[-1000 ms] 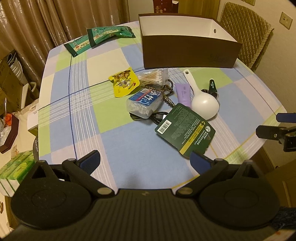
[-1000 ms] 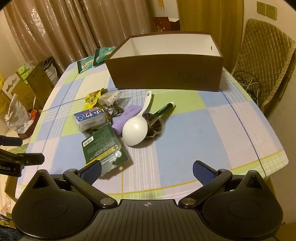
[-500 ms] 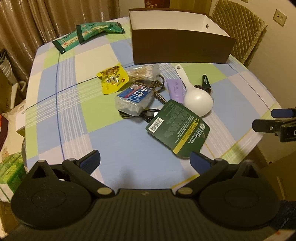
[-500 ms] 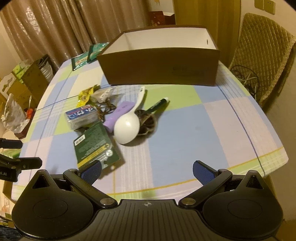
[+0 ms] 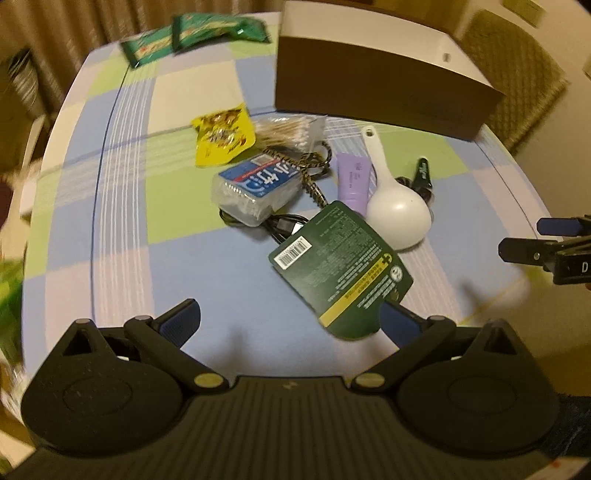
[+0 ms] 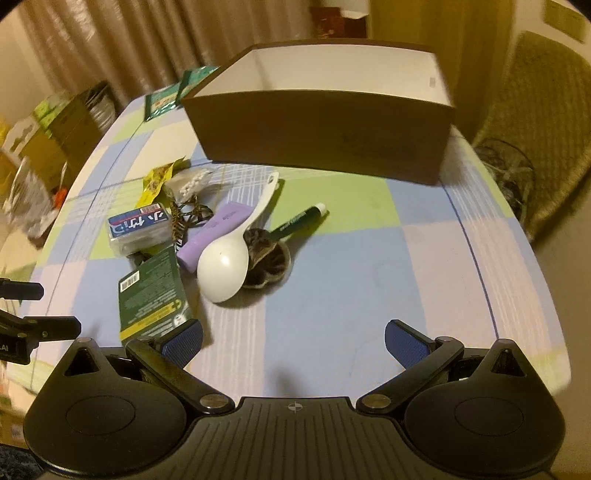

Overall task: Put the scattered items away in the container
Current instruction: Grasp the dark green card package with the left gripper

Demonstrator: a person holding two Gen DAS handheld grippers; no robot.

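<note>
An open brown box (image 6: 325,125) with a white inside stands at the back of the checked table (image 6: 351,280); it also shows in the left wrist view (image 5: 376,88). In front of it lies a heap: a dark green card packet (image 5: 341,269) (image 6: 153,295), a white rice spoon (image 5: 397,210) (image 6: 229,258), a purple tube (image 5: 352,181), a blue-labelled clear case (image 5: 255,184), a yellow sachet (image 5: 223,138), a bag of cotton swabs (image 5: 291,131), a braided cord (image 5: 314,181) and a green pen (image 6: 299,221). My left gripper (image 5: 291,317) is open just before the green packet. My right gripper (image 6: 293,338) is open and empty, near the table's front.
Two green packets (image 5: 199,33) lie at the table's far left corner. A wicker chair (image 6: 543,122) stands to the right of the table. Boxes and bags (image 6: 48,147) crowd the floor on the left.
Both grippers have moved forward and lower toward the heap. The green packet now reaches my left gripper's right finger. Nothing on the table has moved.
</note>
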